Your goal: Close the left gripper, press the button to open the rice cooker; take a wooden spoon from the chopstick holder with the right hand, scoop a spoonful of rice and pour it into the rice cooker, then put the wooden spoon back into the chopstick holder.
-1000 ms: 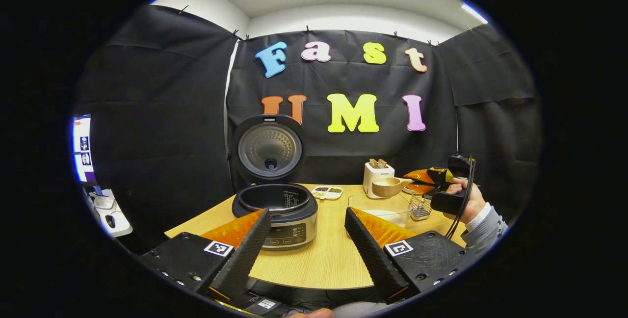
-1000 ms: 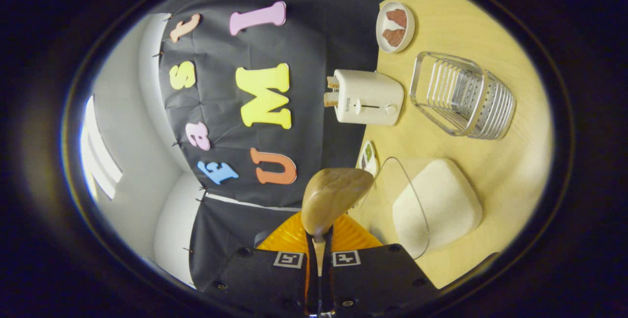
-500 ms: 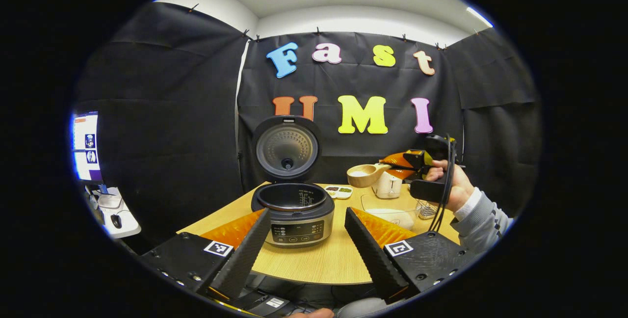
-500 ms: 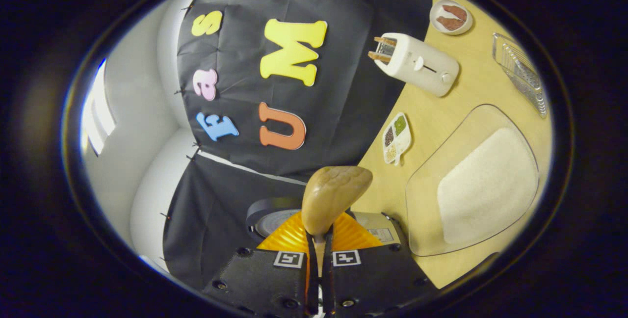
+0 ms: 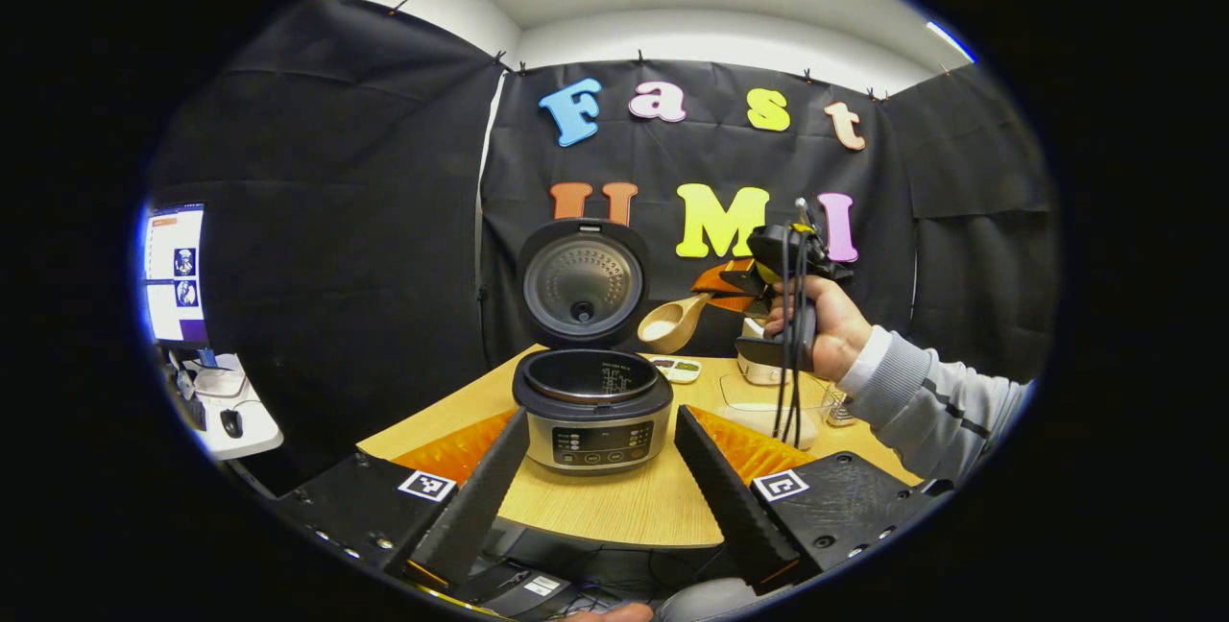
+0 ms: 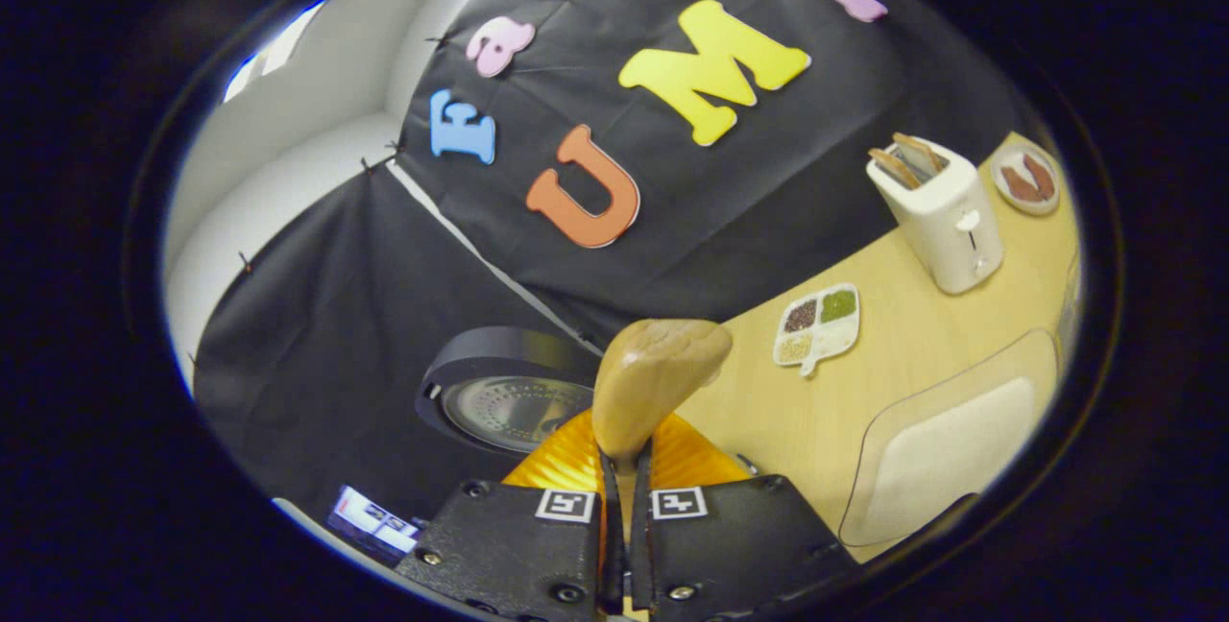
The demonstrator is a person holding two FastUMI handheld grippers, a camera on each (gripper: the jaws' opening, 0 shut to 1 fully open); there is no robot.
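The rice cooker (image 5: 590, 411) stands on the wooden table (image 5: 614, 507) with its lid (image 5: 583, 281) raised and the inner pot showing. My left gripper (image 5: 603, 420) is open, low in front of the cooker, touching nothing. A hand holds my right gripper (image 5: 739, 281) in the air, to the right of the lid. It is shut on the handle of the wooden spoon (image 5: 672, 322), whose bowl carries white rice, just right of the pot and above its rim. In the right gripper view the spoon (image 6: 658, 382) sticks out of the shut right gripper (image 6: 624, 468), with the lid (image 6: 504, 406) below it.
A clear container of rice (image 6: 951, 454) sits right of the cooker. Behind it are a white toaster (image 6: 941, 214), a small divided dish (image 6: 818, 324) and a plate (image 6: 1027, 179). A grey sleeve (image 5: 922, 401) reaches over the table's right side. A desk with a monitor (image 5: 178, 272) stands at the far left.
The right gripper has carried the rice-filled spoon up and left, from over the rice container to beside the open cooker. The left gripper has drawn back a little from the cooker.
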